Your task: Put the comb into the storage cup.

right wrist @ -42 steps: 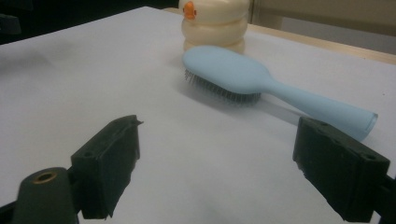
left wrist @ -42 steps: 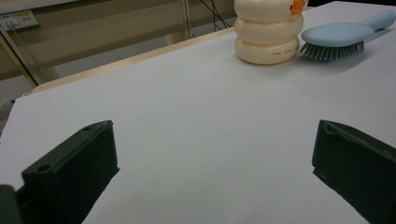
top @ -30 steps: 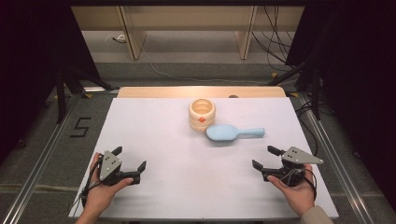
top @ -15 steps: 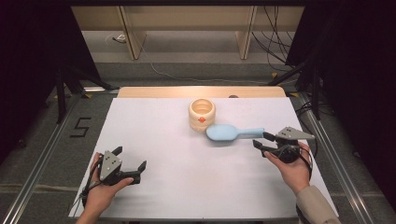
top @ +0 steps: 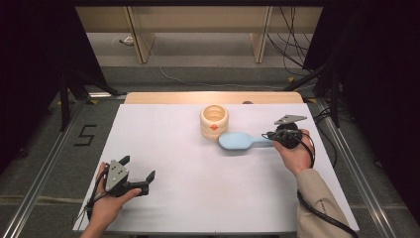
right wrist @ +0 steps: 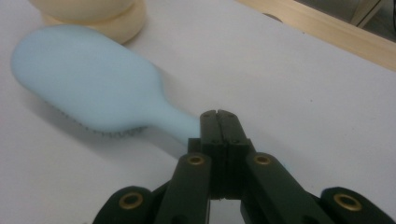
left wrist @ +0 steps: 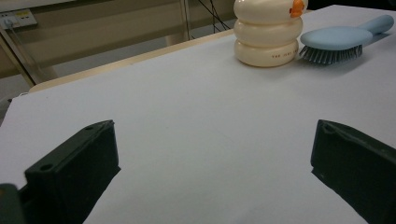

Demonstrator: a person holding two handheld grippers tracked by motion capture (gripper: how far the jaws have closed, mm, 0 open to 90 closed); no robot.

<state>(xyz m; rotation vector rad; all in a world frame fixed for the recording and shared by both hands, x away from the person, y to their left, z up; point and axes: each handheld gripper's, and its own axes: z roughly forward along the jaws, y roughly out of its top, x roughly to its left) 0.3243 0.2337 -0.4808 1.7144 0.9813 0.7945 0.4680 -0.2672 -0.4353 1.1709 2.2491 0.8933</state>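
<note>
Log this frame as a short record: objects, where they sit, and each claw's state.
surface: white table
objects: cream ribbed pot; blue brush
brush pose: bristles down, head beside the pot, handle toward the right claw
left claw: open, near the front left, holding nothing
right claw: jaws together above the brush handle; whether they pinch it cannot be told
contact, brush and pot: close; touching cannot be told

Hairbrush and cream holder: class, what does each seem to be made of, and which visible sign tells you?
Hairbrush: probably plastic, pale blue, matte and smoothly moulded, with dark bristles underneath. Cream holder: glossy, three stacked rounded rings with soft highlights; glazed ceramic or shiny plastic, the look leaves it open.
</note>
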